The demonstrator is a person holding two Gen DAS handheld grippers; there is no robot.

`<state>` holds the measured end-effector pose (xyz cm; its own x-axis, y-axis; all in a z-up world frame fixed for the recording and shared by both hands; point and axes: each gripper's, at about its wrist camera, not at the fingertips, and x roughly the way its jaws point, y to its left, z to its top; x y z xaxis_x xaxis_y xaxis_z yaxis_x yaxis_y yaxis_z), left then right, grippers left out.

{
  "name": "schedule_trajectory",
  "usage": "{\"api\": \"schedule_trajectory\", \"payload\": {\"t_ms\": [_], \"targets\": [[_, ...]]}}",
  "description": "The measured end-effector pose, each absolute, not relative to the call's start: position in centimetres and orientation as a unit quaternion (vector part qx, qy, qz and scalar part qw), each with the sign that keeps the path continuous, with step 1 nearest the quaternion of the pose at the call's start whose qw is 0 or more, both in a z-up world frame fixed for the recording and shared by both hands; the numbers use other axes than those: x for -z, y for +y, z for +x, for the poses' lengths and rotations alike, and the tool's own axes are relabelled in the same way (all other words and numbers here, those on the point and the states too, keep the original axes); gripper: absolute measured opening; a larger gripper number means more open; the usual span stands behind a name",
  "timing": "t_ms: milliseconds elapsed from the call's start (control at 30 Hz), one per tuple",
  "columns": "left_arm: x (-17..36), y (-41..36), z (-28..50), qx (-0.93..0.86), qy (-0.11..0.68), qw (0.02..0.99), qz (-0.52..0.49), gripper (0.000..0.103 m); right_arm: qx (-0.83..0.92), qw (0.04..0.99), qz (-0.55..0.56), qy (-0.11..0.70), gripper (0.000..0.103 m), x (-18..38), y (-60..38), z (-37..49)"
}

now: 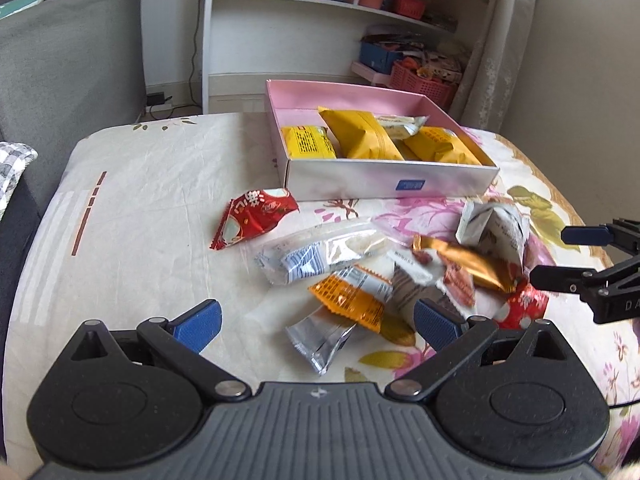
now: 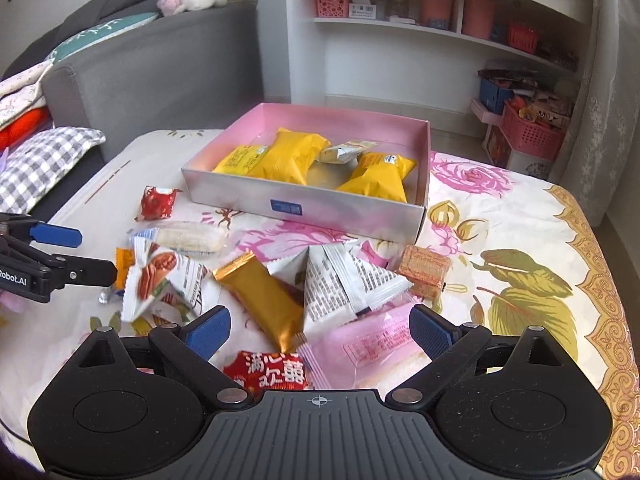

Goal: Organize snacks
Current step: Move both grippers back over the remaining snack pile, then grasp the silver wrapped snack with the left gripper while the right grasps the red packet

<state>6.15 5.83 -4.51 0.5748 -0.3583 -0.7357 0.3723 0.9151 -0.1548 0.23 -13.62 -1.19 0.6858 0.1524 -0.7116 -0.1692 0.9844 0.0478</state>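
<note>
Snacks lie in a loose heap on the flower-print table cover (image 1: 152, 200), short of the pink-lined box (image 1: 392, 182) that stands toward the far edge and already holds several yellow packets (image 1: 360, 136). In the left wrist view the left hand-held gripper (image 1: 318, 322) is spread wide and empty, low over an orange-and-white packet (image 1: 352, 300) and a silver one (image 1: 320, 344). A red packet (image 1: 256, 216) lies apart, toward the left edge. The right hand-held gripper (image 1: 568, 256) enters from the right, also released.

In the right wrist view the right hand-held gripper (image 2: 320, 330) is open — nothing between its pads — above a gold bar (image 2: 264, 300), white triangular pouches (image 2: 344, 280) and a pink wrapper (image 2: 368, 348). The wrappers overlap, so I would pick the topmost piece by its free end, close gently to avoid crushing it, and lift straight up before carrying it over the box wall — the two grippers are near each other, so work them in turn.
</note>
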Motion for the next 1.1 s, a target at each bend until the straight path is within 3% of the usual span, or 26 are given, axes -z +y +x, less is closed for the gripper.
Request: {"api": "schedule_trajectory", "payload": {"t_ms": [233,333,800,1100], "targets": [[6.4,6.6,5.4,0.251,0.402,0.88,0.044,0.102,-0.109,0.92,-0.036,0.375,0.098,3.3,-13.1,-1.4],[7.0,6.5,5.5,0.263,0.409,0.872,0.049,0.096,-0.116,0.917,-0.055,0.378,0.098,4.5,-12.9,-2.1],[7.6,4.5,4.9,0.283,0.376,0.874,0.119,0.087,-0.122,0.918,-0.021,0.377,0.103,6.5,-13.2,-2.9],[7.2,3.9,5.1,0.281,0.373,0.877,0.117,0.054,-0.144,0.91,-0.027,0.387,0.103,6.3,-12.9,-3.8]]}}
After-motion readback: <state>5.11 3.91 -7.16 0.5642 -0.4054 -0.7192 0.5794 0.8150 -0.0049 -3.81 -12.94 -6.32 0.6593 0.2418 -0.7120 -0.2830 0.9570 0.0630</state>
